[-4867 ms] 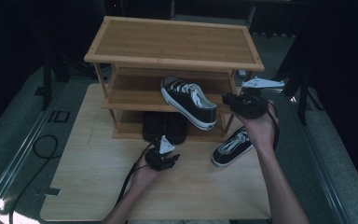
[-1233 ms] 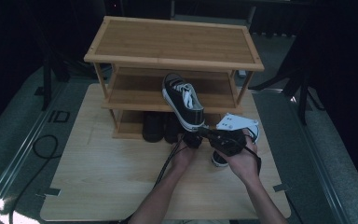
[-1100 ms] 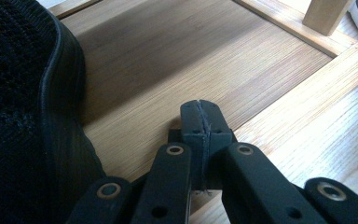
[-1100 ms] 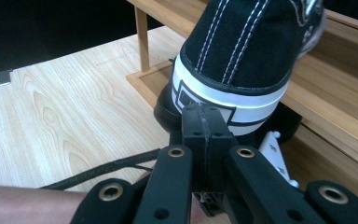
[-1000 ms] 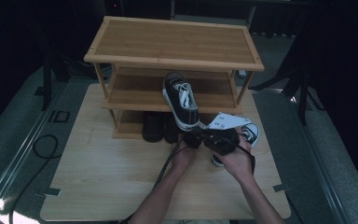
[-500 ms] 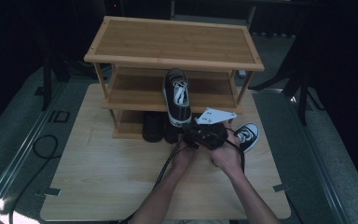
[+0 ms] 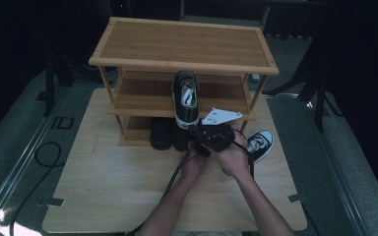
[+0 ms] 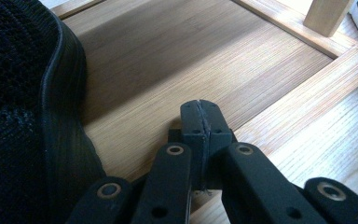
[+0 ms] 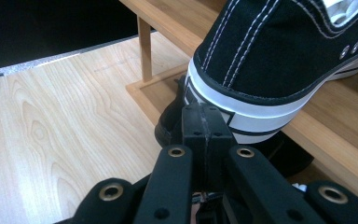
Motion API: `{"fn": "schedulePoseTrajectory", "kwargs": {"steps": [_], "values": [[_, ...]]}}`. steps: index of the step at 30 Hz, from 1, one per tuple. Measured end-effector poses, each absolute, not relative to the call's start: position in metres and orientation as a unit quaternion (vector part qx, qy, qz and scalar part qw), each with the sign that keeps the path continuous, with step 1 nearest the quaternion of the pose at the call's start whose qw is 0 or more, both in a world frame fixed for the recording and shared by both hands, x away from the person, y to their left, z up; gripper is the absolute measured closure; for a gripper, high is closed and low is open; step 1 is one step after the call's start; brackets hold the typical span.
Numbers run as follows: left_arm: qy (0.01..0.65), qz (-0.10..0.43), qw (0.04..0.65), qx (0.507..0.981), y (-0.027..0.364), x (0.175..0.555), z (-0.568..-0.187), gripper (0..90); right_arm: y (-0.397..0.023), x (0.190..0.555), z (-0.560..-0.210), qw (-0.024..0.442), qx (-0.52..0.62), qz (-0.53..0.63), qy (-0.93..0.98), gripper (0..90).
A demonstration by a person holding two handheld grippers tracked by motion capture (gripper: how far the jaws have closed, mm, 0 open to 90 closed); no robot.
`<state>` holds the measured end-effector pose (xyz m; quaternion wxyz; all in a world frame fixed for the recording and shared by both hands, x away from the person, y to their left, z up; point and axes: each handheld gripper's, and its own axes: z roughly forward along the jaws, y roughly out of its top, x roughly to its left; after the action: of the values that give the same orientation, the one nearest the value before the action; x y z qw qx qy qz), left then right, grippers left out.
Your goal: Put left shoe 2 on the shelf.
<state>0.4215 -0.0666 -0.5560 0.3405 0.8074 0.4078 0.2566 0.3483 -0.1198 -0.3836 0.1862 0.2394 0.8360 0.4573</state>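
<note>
A black-and-white sneaker (image 7: 186, 97) lies on the middle shelf of the bamboo shoe rack (image 7: 187, 44), its heel sticking out over the front edge. My right gripper (image 9: 207, 116) is shut, and its tips rest against that sneaker's heel (image 9: 270, 65). In the high view the right gripper (image 7: 197, 131) carries a grey plate and sits just below the heel. My left gripper (image 8: 200, 113) is shut with nothing in it, over the rack's bottom shelf beside a black mesh shoe (image 8: 23, 116). The matching sneaker (image 7: 259, 143) lies on the table to the right of my hands.
Dark shoes (image 7: 162, 133) stand on the bottom shelf under the sneaker. The rack's top shelf holds nothing. A rack leg (image 9: 144, 49) stands left of the right gripper. Cables (image 7: 177, 172) trail from the grippers across the wooden table (image 7: 103, 187).
The right gripper has moved left with the sneaker's heel before it, and the sneaker has swung from slanted to straight front-to-back. The sneaker on the table is now uncovered. The left gripper has stayed put.
</note>
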Motion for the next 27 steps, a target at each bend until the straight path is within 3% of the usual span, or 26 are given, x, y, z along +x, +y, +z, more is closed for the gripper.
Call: {"fn": "schedulePoseTrajectory", "kwargs": {"steps": [27], "values": [[0.409, 0.258, 0.336, 0.809, -0.067, 0.421, -0.556, 90.0, -0.109, 0.379, -0.388, 0.2, 0.253, 0.46, 0.827, 90.0]]}}
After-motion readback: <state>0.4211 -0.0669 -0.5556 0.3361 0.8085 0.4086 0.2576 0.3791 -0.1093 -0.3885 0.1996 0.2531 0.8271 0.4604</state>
